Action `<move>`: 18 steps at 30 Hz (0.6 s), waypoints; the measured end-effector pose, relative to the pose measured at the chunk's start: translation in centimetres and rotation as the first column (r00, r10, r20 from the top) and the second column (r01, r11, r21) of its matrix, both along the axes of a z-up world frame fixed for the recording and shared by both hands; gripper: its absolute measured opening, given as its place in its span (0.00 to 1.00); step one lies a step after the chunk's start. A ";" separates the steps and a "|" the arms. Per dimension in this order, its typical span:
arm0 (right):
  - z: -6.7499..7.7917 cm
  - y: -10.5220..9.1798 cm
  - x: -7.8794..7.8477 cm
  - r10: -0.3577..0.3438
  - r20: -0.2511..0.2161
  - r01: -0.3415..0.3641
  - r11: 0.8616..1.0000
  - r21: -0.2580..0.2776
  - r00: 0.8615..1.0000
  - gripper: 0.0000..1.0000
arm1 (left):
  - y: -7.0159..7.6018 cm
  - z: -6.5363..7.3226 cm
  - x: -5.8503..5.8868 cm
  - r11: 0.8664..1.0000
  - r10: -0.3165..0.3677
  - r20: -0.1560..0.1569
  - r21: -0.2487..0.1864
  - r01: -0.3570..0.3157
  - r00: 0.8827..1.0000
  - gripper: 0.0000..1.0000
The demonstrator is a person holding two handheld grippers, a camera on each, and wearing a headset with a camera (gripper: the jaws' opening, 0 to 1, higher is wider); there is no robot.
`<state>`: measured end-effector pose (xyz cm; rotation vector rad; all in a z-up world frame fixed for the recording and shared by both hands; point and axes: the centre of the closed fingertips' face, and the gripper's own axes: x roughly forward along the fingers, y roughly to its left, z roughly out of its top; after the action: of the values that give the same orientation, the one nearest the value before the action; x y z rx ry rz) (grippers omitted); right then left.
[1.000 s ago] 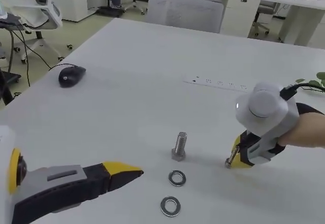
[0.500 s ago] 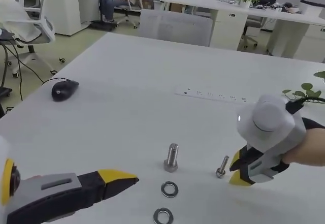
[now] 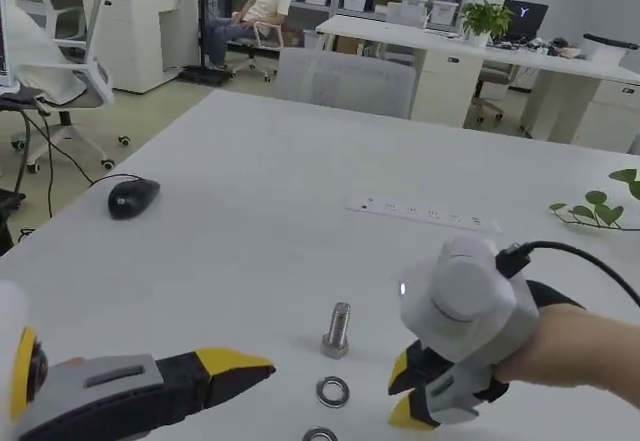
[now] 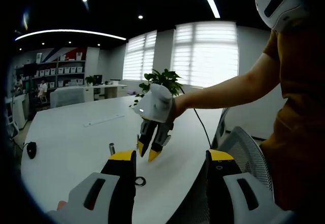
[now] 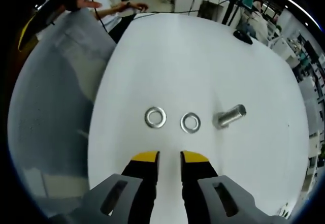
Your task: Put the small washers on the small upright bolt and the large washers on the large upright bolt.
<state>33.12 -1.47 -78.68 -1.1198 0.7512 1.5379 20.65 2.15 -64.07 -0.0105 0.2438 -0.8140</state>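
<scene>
Right gripper view: tongs (image 5: 177, 157) seemingly empty

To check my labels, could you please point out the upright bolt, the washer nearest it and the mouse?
Upright bolt (image 3: 340, 321), head view, threaded shank.
Nearest washer (image 3: 322, 393), head view, left rim.
Mouse (image 3: 133, 197), head view, top.

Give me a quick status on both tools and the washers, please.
Left tool open, empty. Right tool slightly open, empty, facing two washers. Large bolt upright, bare. No obstruction seen.
</scene>
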 end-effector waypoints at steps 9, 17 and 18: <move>-1.7 2.9 -2.4 0.078 -0.029 -0.078 0.997 -0.015 0.997 0.20 | 0.9 0.0 -0.4 0.999 0.037 0.006 -0.002 -0.037 0.999 0.54; -3.1 4.1 -3.1 0.107 -0.043 -0.109 0.994 -0.032 0.993 0.28 | 1.3 -0.3 -0.2 0.999 0.046 0.002 0.008 -0.046 0.999 0.54; -3.2 4.1 -3.0 0.098 -0.054 -0.100 0.994 -0.038 0.994 0.29 | 1.4 -0.4 -0.1 0.999 0.049 0.002 0.013 -0.049 0.999 0.54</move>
<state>30.09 2.59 -81.92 -1.1656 0.7745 1.6463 20.58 3.51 -64.47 -0.0031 0.2463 -0.7639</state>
